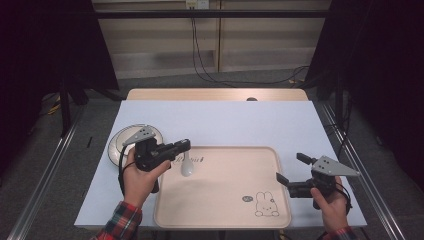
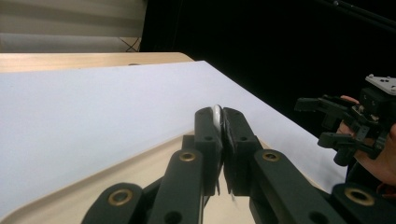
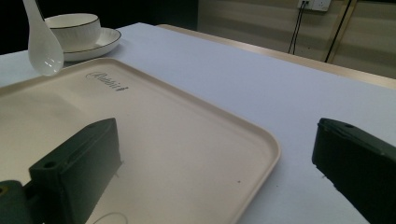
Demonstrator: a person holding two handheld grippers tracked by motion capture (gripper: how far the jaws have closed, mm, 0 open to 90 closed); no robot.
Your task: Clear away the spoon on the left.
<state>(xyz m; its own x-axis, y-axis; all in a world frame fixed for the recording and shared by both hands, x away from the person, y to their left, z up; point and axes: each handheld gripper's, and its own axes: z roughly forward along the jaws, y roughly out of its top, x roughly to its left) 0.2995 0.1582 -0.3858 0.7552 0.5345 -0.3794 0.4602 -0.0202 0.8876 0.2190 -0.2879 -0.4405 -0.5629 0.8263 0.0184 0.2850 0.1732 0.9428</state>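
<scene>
Hanging bowl-down from the left gripper (image 1: 183, 146), the white spoon (image 1: 187, 166) was the thing everything turned on in the high view: its handle was pinched near the top between the pressed-together jaws, and its long axis ran roughly from 12 to 6 o'clock, with the bowl just above the upper-left part of the cream tray (image 1: 225, 220). The bowl and saucer (image 1: 116, 145) lay at about 9 o'clock from the spoon, just beside the tray's left edge and partly covered by the gripper's grey plate. The right gripper (image 1: 290, 167) was well apart, at about 3 o'clock, over the tray's right rim, so the left hand (image 1: 140, 179) was plainly the nearer to both spoon and bowl. Whether the spoon touched the tray could not be told from above.

From the left gripper view, the left gripper (image 2: 218, 114) had its jaws closed on a thin white sliver, the spoon (image 2: 217, 112) handle edge-on; the rest of the spoon was hidden below the jaws. The right gripper (image 2: 329, 122) showed at 3 o'clock with its jaws apart.

From the right gripper view, the right gripper (image 3: 215, 158) stood spread wide and empty over the tray (image 3: 261, 135) corner. The spoon (image 3: 44, 51) hung at 11 o'clock, clear of the tray by my reading, its handle top cut off by the frame. The bowl and saucer (image 3: 84, 35) sat just behind it on the white table (image 3: 224, 70). I judged the spoon could go either to the tray or back to the bowl; nothing settled which.
</scene>
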